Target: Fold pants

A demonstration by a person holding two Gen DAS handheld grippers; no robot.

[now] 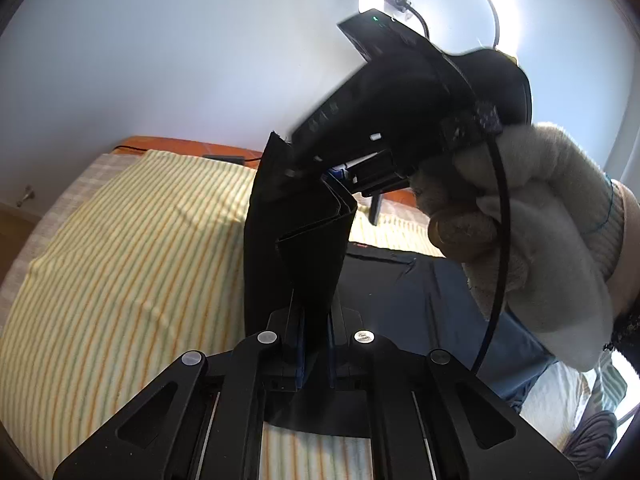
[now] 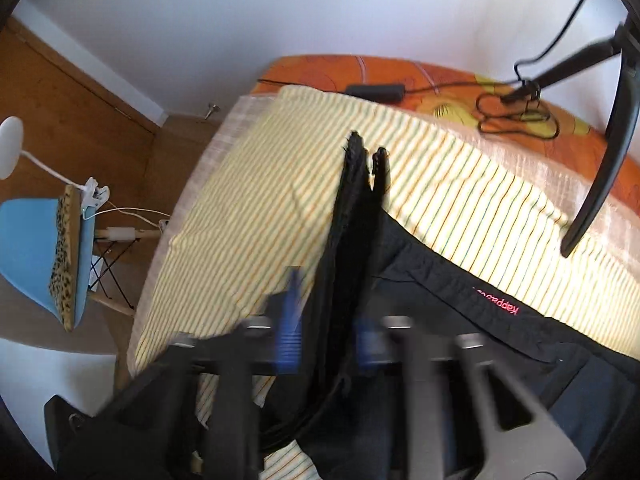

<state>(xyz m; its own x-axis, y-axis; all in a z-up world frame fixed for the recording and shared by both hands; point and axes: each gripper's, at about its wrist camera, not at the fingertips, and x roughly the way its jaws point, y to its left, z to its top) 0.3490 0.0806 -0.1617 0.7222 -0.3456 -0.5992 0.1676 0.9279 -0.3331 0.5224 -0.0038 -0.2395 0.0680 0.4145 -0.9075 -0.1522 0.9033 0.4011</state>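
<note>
The pants (image 2: 420, 280) are black with pink letters. The sheet (image 1: 120, 260) has yellow and white stripes. The chair (image 2: 28, 248) is blue.

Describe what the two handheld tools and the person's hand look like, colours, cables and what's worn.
Both tools are black plastic with blue finger pads. The left tool shows angular linkage arms with round silver pivot caps. The right tool has a bulky black body with a small green light on top and a thin black cable hanging past the grip. The right hand wears a cream knitted glove with a ribbed cuff stitched in blue thread.
</note>
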